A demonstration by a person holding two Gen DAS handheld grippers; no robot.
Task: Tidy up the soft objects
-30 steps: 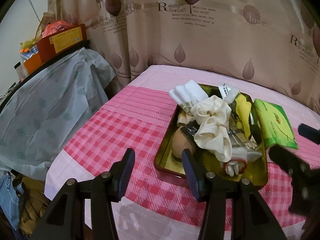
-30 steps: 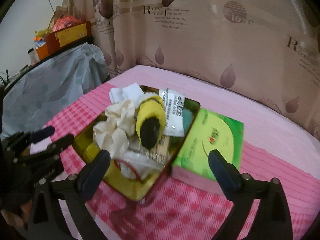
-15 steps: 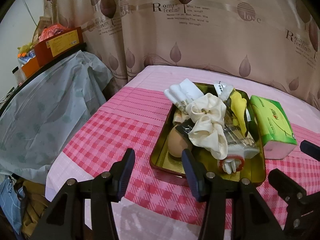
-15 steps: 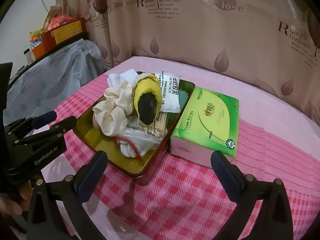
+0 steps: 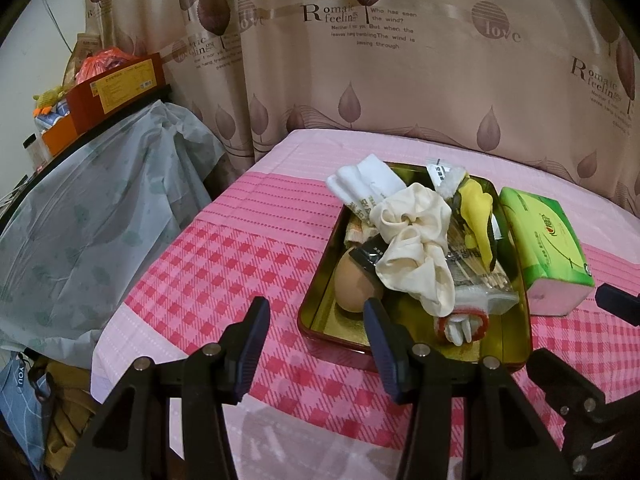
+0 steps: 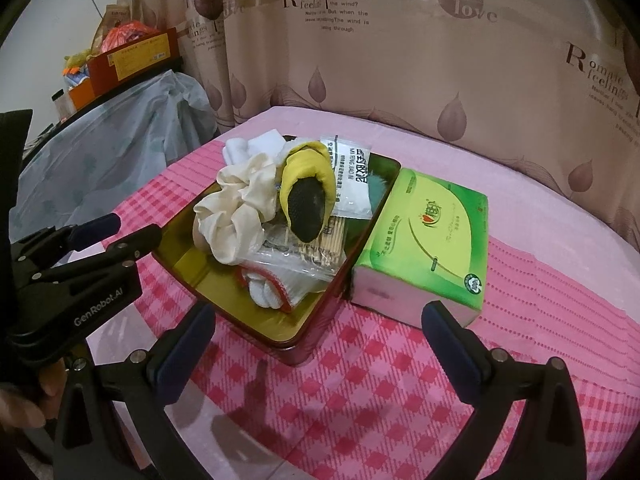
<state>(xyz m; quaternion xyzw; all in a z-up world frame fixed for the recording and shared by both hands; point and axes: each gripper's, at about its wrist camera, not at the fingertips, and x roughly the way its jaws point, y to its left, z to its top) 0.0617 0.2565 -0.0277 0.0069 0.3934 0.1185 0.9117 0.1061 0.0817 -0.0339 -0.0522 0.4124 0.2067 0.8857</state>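
A: How do the two tools stand?

B: The left hand-held gripper [image 5: 316, 322] has its jaws partly apart with nothing between them. It hovers over the near edge of the pink checked cloth [image 5: 224, 264], its right finger just in front of the tin's near left corner, not touching that I can see. The right hand-held gripper [image 6: 320, 332] is spread wider, also empty, poised above the cloth just short of the tin and the tissue pack.

A: And the soft things?

B: They are heaped in a shallow gold-lined tin tray [image 6: 188, 260] with a red outside. A cream fabric scrunchie [image 5: 416, 240] lies on top; behind it is folded white cloth [image 5: 368, 178], and to its right a yellow and black glove [image 6: 306, 192]. At the near end sits a rolled white cloth with a red edge [image 5: 460, 324]. A brown egg-shaped thing [image 5: 352, 284] lies in the left part of the tray. There are also a clear bag of toothpicks [image 6: 320, 246] and a white printed sachet [image 6: 352, 184].

A: Beside the tray?

B: A green tissue pack [image 6: 432, 240] lies touching its right wall.

A: The room?

B: The worktop stands against a beige curtain [image 5: 400, 80] printed with leaves and lettering. To the left a pale plastic sheet [image 5: 92, 224] covers furniture, with an orange-red box [image 5: 116, 88] on top.
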